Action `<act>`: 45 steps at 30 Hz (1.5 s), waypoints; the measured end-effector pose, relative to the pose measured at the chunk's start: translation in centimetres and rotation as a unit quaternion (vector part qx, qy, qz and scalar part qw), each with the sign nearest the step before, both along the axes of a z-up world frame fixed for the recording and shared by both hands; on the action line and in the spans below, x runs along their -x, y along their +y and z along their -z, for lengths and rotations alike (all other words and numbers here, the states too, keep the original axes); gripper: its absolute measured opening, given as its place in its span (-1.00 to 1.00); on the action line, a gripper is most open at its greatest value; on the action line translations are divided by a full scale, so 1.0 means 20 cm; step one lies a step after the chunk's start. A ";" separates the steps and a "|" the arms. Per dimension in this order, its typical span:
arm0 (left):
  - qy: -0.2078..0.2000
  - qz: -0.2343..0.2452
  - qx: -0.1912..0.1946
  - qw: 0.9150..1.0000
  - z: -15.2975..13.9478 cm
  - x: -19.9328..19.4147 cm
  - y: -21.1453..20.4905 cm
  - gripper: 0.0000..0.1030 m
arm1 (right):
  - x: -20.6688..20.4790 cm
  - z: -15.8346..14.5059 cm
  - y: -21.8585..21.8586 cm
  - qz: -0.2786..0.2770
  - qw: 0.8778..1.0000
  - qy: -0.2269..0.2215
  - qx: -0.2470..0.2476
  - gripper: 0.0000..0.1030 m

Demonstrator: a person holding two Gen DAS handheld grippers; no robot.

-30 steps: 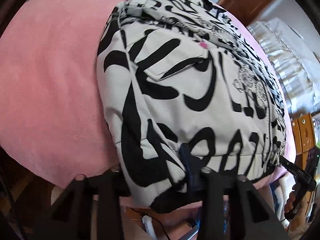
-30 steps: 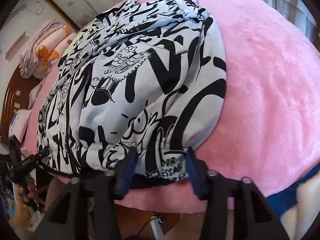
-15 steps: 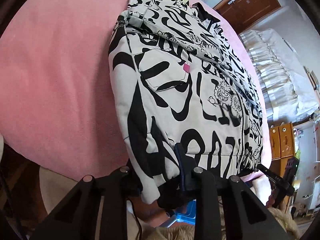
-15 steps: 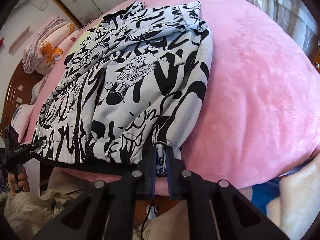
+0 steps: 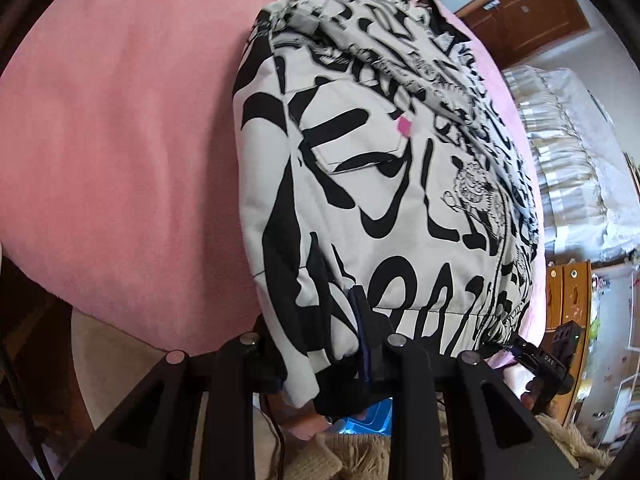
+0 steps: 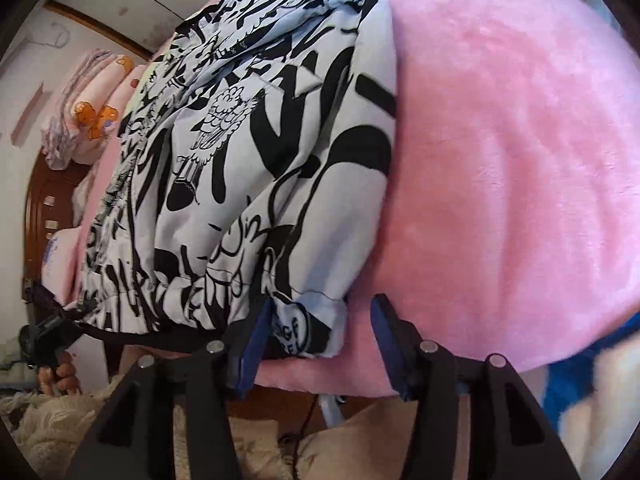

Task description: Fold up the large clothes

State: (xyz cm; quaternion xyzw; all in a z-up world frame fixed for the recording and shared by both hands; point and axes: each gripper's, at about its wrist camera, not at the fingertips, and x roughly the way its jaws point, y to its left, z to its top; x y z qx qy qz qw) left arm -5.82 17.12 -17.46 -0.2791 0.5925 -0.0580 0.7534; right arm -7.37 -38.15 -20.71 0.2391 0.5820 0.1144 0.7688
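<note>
On the pink blanket (image 5: 120,152), my landmark for everything else, the black-and-white printed jacket (image 5: 380,184) lies flat, with its hem hanging over the blanket's near edge toward me. My left gripper (image 5: 320,344) is pinching that hem: cloth is bunched between the blue pads (image 5: 362,336) and spills below them, so the grip looks deep. My right gripper (image 6: 320,344) stands spread at the jacket's other hem corner (image 6: 312,332); one pad is touching the cloth, the other sits apart over bare blanket, and nothing is clamped on that side.

I judge the worry from here to be unevenness. If I lift or carry the hem forward with only the left side held, the jacket will swing around that one pinch, skew across the blanket and crease on a slant. If I close the right jaws where they stand, I may catch only the top layer, or nip the plush blanket along with it, and drag the bedding. The padded cloth looks thick and a bit slippery, so a shallow bite could slide off mid-fold. The overhanging hem could also pull the whole garment off the blanket's near edge if I tug toward myself.
</note>
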 end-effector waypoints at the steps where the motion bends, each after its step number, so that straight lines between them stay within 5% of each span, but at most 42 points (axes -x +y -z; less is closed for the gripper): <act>1: 0.004 -0.003 0.002 1.000 0.01 0.00 0.00 -0.53 | -0.02 0.03 0.00 0.000 1.000 0.005 -0.017 0.00; 3: 0.007 -0.006 0.003 1.000 0.01 0.00 0.00 -0.53 | -0.05 0.07 0.02 0.002 0.999 0.009 -0.032 0.04; 7: -0.008 -0.001 0.003 1.000 -0.08 0.01 -0.02 -0.54 | -0.02 -0.05 0.08 -0.065 0.998 -0.020 0.010 -0.63; 17: -0.097 -0.042 0.093 0.990 -0.46 -0.25 0.03 -0.55 | -0.16 -0.67 -0.06 -0.028 0.980 -0.167 -0.106 -0.69; 23: -0.177 -0.062 0.102 0.977 -0.70 -0.81 0.07 -0.44 | -0.76 -0.94 -0.07 0.028 0.965 -0.219 -0.142 -0.61; 27: -0.177 -0.071 0.080 0.978 -0.63 -1.15 0.07 0.06 | -1.15 -0.91 -0.06 0.072 0.972 -0.176 -0.139 -0.23; 29: -0.160 -0.077 0.067 0.982 -0.57 -1.26 0.07 0.31 | -1.28 -0.86 -0.05 0.086 0.977 -0.156 -0.118 0.28; 36: -0.091 -0.046 -0.034 0.994 -0.29 -1.45 0.08 0.49 | -1.44 -0.66 -0.07 0.082 0.989 -0.119 -0.035 0.31; 45: -0.069 0.031 -0.105 0.992 -0.10 -1.60 0.06 0.49 | -1.67 -0.41 0.02 0.016 0.995 -0.076 0.065 0.31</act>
